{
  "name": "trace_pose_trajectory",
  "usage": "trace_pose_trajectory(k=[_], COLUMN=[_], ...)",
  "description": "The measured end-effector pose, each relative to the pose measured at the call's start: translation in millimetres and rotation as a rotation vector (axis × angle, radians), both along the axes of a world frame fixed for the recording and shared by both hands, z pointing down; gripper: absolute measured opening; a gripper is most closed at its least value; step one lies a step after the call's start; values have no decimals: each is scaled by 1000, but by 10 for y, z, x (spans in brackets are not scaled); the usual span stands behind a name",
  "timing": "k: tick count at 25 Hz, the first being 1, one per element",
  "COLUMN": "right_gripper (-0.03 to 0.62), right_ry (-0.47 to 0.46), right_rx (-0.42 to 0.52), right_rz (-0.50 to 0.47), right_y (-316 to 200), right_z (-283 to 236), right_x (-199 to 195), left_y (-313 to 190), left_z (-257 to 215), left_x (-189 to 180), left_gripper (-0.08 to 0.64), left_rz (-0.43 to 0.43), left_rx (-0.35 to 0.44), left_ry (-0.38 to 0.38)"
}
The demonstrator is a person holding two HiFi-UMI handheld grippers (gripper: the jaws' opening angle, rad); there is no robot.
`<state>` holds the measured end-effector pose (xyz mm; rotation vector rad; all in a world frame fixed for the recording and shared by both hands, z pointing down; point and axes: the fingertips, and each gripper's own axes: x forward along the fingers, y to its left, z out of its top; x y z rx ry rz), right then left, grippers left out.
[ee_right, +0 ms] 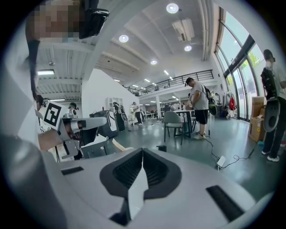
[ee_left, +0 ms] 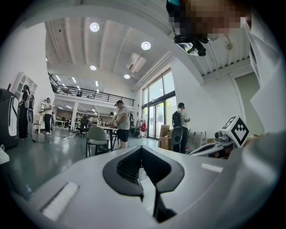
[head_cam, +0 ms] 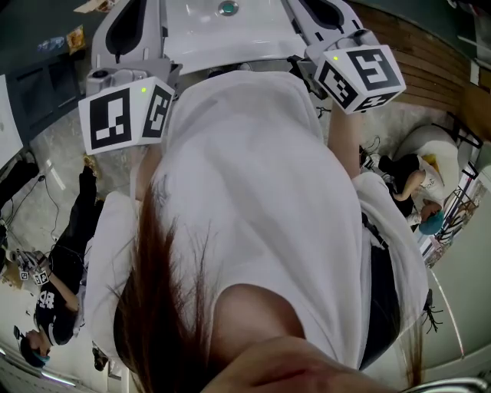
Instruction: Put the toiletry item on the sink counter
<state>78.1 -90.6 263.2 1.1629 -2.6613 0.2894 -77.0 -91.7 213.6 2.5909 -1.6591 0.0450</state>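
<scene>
No toiletry item shows in any view. In the head view I look down over a white shirt (head_cam: 253,199) at both grippers held level in front of the chest, their marker cubes at left (head_cam: 123,115) and right (head_cam: 360,73). My left gripper (ee_left: 141,150) has its jaws shut with nothing between them. My right gripper (ee_right: 142,152) is shut too, pads meeting at the tips, and empty. Each gripper view catches the other gripper at its side. A white moulded surface with a round metal fitting (head_cam: 228,9), perhaps a basin, lies just beyond the grippers.
Both gripper views look out into a large hall. A person stands at a table with a grey chair (ee_right: 173,121) in front. Another person with a backpack (ee_left: 179,120) stands by cardboard boxes near tall windows. A cable and plug (ee_right: 221,160) lie on the floor.
</scene>
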Motion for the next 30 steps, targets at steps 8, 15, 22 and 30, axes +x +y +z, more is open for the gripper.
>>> trace_pose_trajectory(k=[8,15,22,30], right_gripper=[11,11,11,11], right_ry=[-1,-2,-3,-2], right_rx=[6,10,7,11], right_rz=[11,14,17,22], right_y=[22,57,60,93], right_z=[-30,-58,-30,-46], right_x=[19,21,-24,-8], left_y=[23,85,105,244], left_z=[-69,-109,-45,-158], left_x=[25,55,95,292], left_gripper=[9,9,9,10], left_rz=[22,56,96,242], left_rx=[27,37,29,50], left_ry=[11,31,-47,-10])
